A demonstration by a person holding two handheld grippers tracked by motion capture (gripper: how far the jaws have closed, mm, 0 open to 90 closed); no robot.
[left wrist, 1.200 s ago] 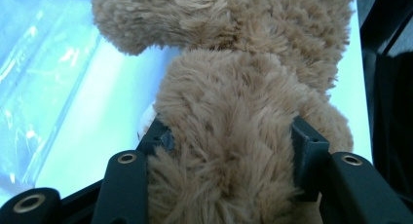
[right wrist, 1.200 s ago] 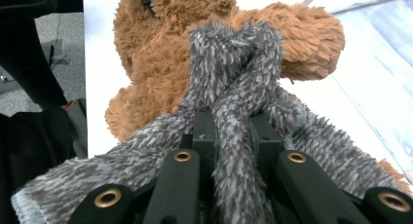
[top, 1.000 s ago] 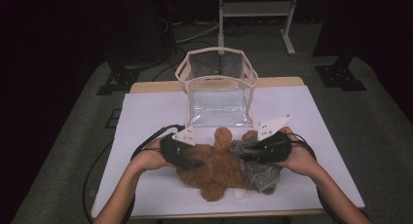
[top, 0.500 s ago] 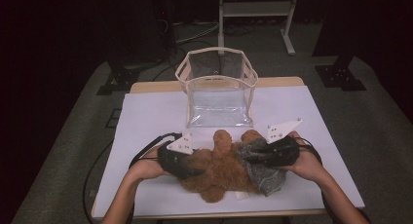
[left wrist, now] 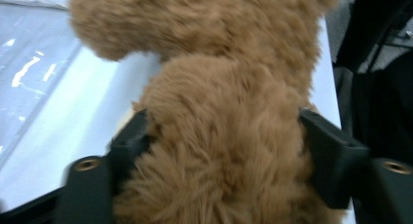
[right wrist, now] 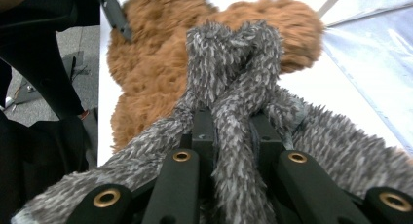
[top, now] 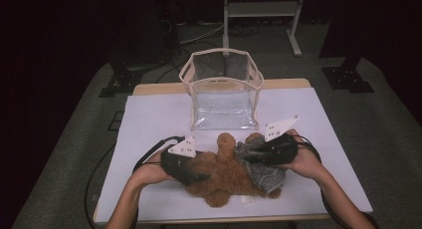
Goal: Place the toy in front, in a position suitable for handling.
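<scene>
A brown plush bear [top: 224, 174] lies on the white table cover near the front edge, with a grey fuzzy cloth [top: 263, 171] wrapped over its right side. My left gripper [top: 191, 173] comes in from the left. In the left gripper view its jaws press both sides of the bear's furry body [left wrist: 214, 53], so my left gripper [left wrist: 221, 131] is shut on the bear. My right gripper [top: 260, 154] sits over the grey cloth. In the right gripper view my right gripper [right wrist: 229, 119] is shut on a knotted strip of the grey cloth [right wrist: 229, 53], with brown fur [right wrist: 146, 63] behind.
A clear plastic bag with beige trim [top: 221, 87] stands open-topped just beyond the bear, at the table's far middle. The white table cover [top: 149, 119] has bare room left and right. Black cables [top: 149, 152] trail from both grippers. Dark stands and floor surround the table.
My left gripper has slid a little toward the front edge and deeper against the bear. The right gripper and the grey cloth have barely shifted.
</scene>
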